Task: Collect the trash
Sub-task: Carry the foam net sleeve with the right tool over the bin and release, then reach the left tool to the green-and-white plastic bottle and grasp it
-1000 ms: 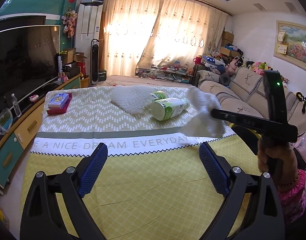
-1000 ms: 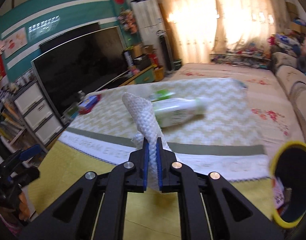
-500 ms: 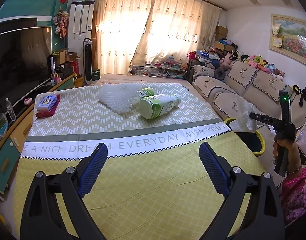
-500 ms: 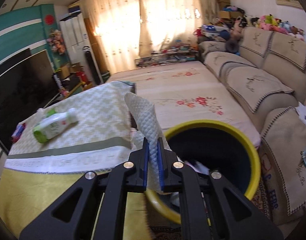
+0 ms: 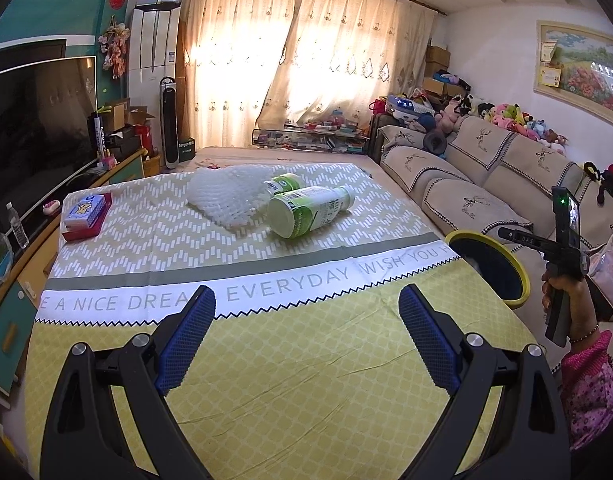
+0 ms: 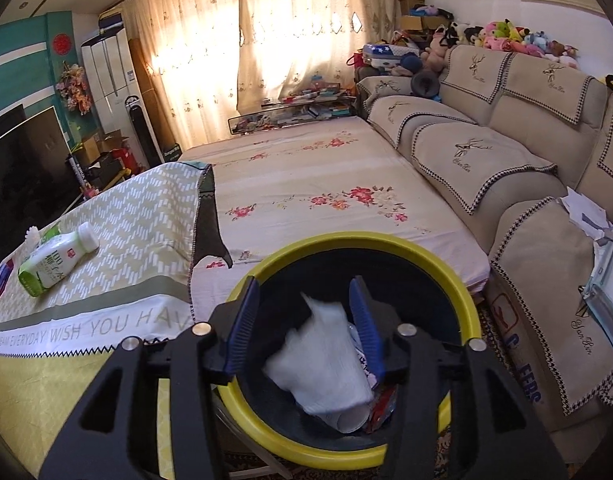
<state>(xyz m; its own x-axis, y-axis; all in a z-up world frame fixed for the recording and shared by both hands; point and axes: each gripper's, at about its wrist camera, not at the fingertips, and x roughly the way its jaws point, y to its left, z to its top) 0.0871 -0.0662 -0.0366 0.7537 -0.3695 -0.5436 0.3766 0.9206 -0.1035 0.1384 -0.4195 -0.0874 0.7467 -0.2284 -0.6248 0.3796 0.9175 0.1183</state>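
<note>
Sofa (image 6: 486, 152), television (image 5: 30, 128), plush toys (image 5: 510, 118), glowing curtains (image 5: 306, 68).

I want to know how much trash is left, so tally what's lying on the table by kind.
Green-and-white bottles: 2
Bubble wrap sheet: 1
Small box on red tray: 1
Total: 4

The crumpled white paper towel (image 6: 320, 360) is motion-blurred inside the yellow-rimmed black bin (image 6: 462, 300). A second small green-and-white bottle (image 5: 284, 182) lies half hidden behind the clear bubble wrap sheet (image 5: 226, 196).
</note>
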